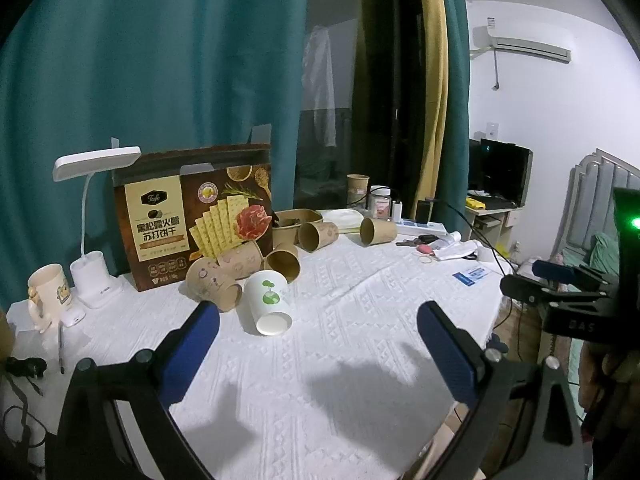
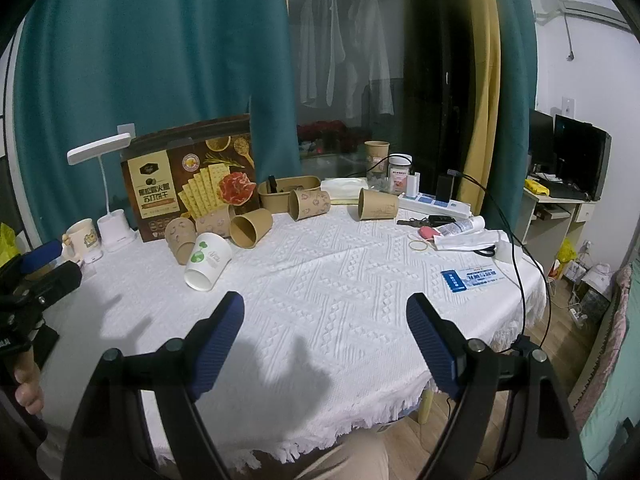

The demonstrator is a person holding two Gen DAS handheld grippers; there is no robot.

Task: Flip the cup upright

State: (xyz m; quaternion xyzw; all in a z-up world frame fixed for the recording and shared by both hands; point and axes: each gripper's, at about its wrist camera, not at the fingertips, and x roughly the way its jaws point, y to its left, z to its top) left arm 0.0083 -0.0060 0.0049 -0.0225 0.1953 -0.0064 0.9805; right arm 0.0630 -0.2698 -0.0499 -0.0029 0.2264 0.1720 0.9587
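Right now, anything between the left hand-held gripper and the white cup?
Nothing visible. Bare tablecloth separates the open left hand-held gripper from the white cup, lying on its side. Brown cups crowd it behind, not in front.

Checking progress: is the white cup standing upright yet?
No, the white cup lies on its side on the tablecloth, open mouth facing the camera.

"Tafe", "苏打饼干" on cracker box (image 1: 192, 216)

Bare tablecloth (image 2: 320, 280) ahead, brown cups (image 2: 248, 229) seemingly crowding white cup (image 2: 208, 261)
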